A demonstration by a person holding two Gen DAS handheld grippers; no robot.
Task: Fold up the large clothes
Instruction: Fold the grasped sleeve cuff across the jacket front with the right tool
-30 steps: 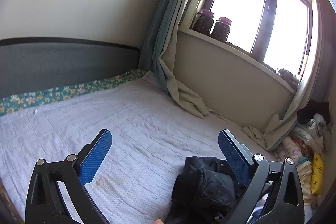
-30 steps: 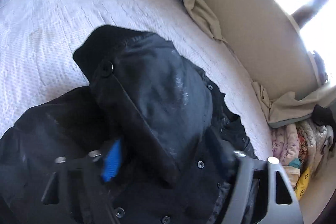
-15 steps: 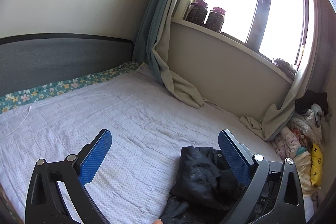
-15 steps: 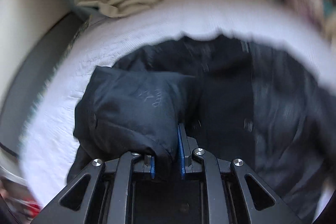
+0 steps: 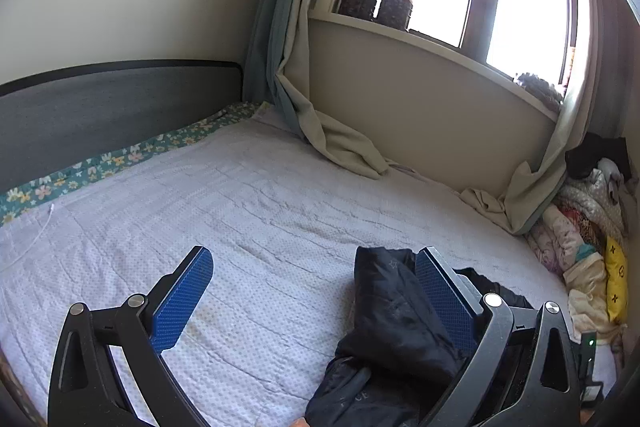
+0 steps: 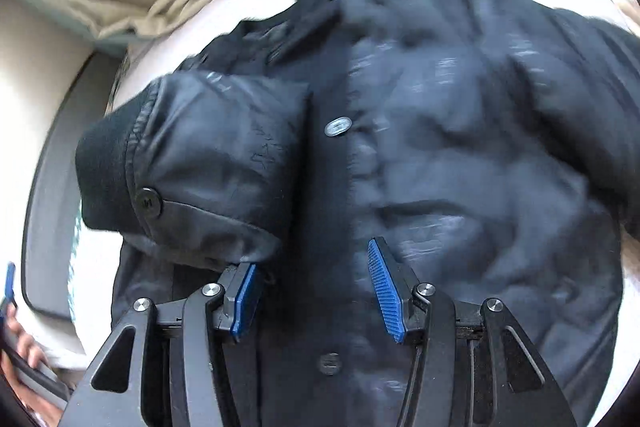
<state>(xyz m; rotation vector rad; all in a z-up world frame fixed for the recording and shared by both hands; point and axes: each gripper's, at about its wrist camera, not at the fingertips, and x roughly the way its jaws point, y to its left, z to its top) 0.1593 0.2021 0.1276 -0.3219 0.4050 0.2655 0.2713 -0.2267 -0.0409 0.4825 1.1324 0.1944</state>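
On the bed (image 5: 248,211), sleeve folded across the black jacket (image 5: 392,315).
Left view: my left gripper (image 5: 316,291) hangs with jaws wide apart, empty. Right view: my right gripper (image 6: 316,287), jaws just opening, releases the sleeve (image 6: 208,163); slick fabric may slide back, undoing the fold.

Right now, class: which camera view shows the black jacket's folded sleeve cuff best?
The right wrist view: the sleeve cuff with its button lies in plain sight across the black jacket. The left wrist view shows only a dark bunched part of the jacket, no cuff.
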